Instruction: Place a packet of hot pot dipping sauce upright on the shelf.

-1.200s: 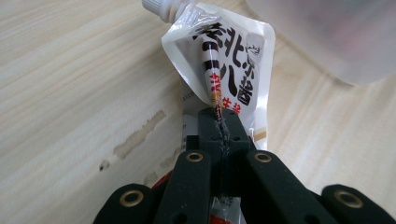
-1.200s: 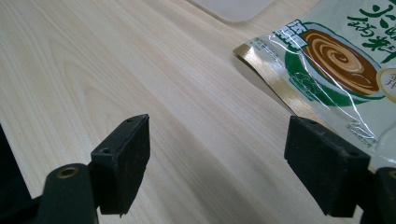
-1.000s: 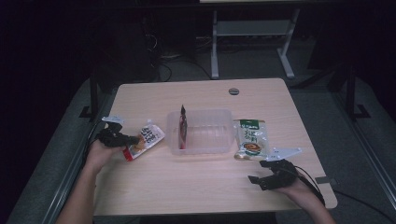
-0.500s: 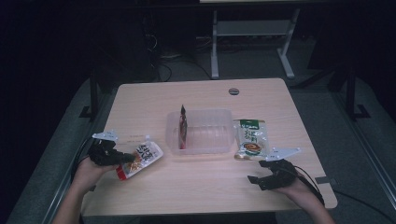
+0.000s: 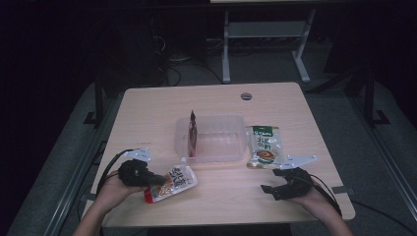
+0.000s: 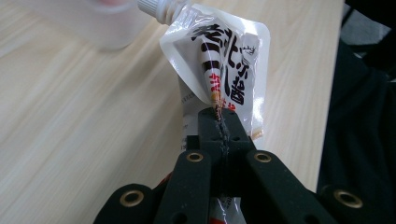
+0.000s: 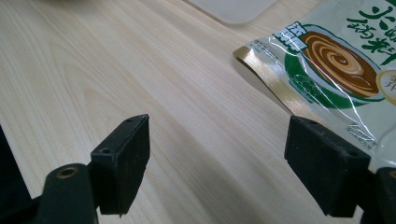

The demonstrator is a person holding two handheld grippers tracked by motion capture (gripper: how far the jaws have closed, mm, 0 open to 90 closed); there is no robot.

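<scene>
Left gripper (image 5: pixel 156 180), near the table's front-left edge: jaws clamped on a white spouted pouch with black and red lettering (image 6: pixel 224 70), apparently lifted slightly. Right gripper (image 5: pixel 277 189), front right: jaws spread wide, empty, just short of a green-printed sauce packet (image 7: pixel 345 60).
</scene>
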